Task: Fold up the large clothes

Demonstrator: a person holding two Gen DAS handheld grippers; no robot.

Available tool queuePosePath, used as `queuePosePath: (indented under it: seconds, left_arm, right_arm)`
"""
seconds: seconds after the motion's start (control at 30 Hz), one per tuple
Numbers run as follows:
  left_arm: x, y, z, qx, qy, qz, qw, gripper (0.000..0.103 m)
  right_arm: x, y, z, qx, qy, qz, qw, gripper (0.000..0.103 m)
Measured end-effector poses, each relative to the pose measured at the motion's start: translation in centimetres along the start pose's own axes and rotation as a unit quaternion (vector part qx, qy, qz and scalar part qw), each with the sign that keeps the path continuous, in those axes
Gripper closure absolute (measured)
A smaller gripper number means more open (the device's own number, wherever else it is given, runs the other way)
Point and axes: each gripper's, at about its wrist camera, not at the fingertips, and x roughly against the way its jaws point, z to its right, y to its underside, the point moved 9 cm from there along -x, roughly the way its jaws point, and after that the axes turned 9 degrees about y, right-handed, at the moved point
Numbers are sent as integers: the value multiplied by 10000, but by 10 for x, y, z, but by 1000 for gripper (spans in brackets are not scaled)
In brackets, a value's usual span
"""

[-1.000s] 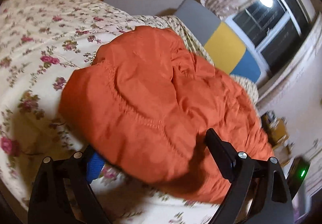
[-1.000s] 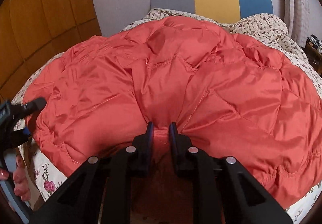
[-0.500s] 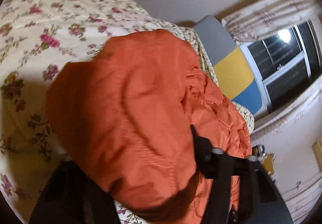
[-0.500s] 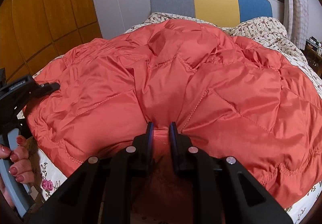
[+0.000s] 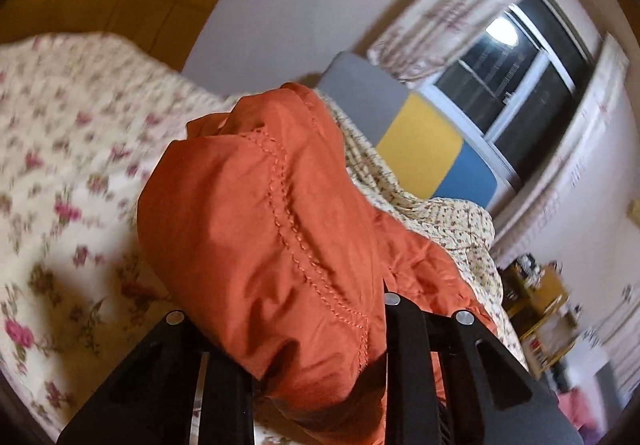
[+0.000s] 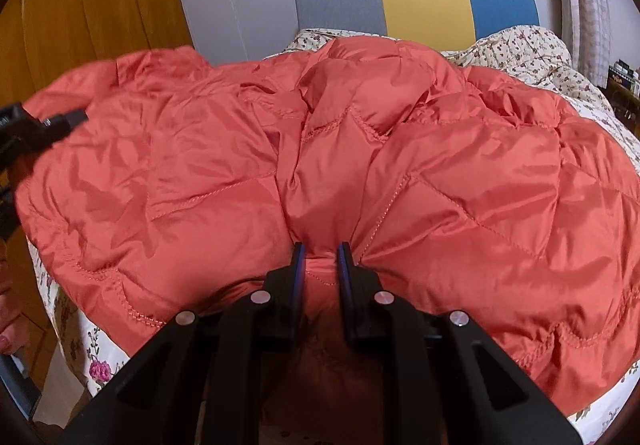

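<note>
Broadly, a bed (image 6: pixel 532 49) under a cream floral bedspread (image 5: pixel 60 173) filled most of both views, with a headboard (image 6: pixel 420 1) in grey, yellow and blue panels at its far end and a dark window (image 5: pixel 532 93) with patterned curtains (image 5: pixel 452 13) above that. Across the bedspread lay an orange quilted jacket (image 6: pixel 400 173), puffy and creased, covering the bed nearly from side to side in the right wrist view. Its near hem was pinched between the pads of the right gripper (image 6: pixel 322 257), the jaws pressed close together with a fold of orange fabric bunched between them. At the far left edge of that view the left gripper (image 6: pixel 60 123) met the jacket's corner. In the left wrist view, which was blurred, that corner (image 5: pixel 280 229) stood lifted off the bedspread and draped over the black fingers (image 5: pixel 404 345); the jaws had just been closing on it, and the cloth probably hid the pads, though it appeared clamped. Part of a person's hand (image 6: pixel 10 309) showed at the left rim.
</note>
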Motion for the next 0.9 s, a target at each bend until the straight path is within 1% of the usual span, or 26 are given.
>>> queuePosePath:
  seconds: [0.07,0.13,0.27,0.33,0.43,0.47,0.5,0.53,0.57,0.63,0.7,0.77,0.8,0.9]
  left_arm:
    - [0,-3,14,-262,42,34,9996,80]
    - [3,-5,34,-626,138,68,9979,80]
    - [5,0,74,-1407,323,72,9895,80]
    - [5,7,98,-1923,405,43,9805,80]
    - [3,16,123,-2503,427,22,9672,80]
    - [1,19,130,-2666,437,-2,9628,80]
    - [0,20,134,-2755,448,-23,9602,80]
    - [-2,21,138,-2866,423,-44,9571,80]
    - [-3,22,141,-2949,390,-65,9547,80]
    - [-7,22,142,-3023,351,-100,9525,80]
    - [-12,23,144,-3077,291,-121,9510,80]
    - [-15,25,150,-3153,249,-126,9486,80]
    - [-17,27,154,-3215,232,-133,9465,80]
    - [-15,34,162,-3391,226,-147,9404,80]
  right_arm:
    - [0,0,2,-33,-30,-13,10000,88]
    - [1,0,3,-62,-55,-25,10000,88]
    - [1,0,7,-172,-132,-65,9997,88]
    - [3,0,9,-264,-197,-104,9994,88]
    - [11,-3,16,-673,-538,-207,9961,87]
    - [18,-5,21,-908,-739,-192,9929,85]
    - [27,-8,28,-1102,-874,-96,9900,84]
    - [37,-12,36,-1202,-892,41,9887,82]
    - [46,-15,44,-1242,-848,184,9884,75]
    - [64,-19,61,-1269,-669,392,9889,70]
    - [79,-20,85,-1343,-396,529,9887,70]
    - [90,-14,106,-1489,-97,565,9872,70]
    - [94,-10,120,-1603,88,567,9854,70]
    - [105,4,152,-1927,456,528,9788,70]
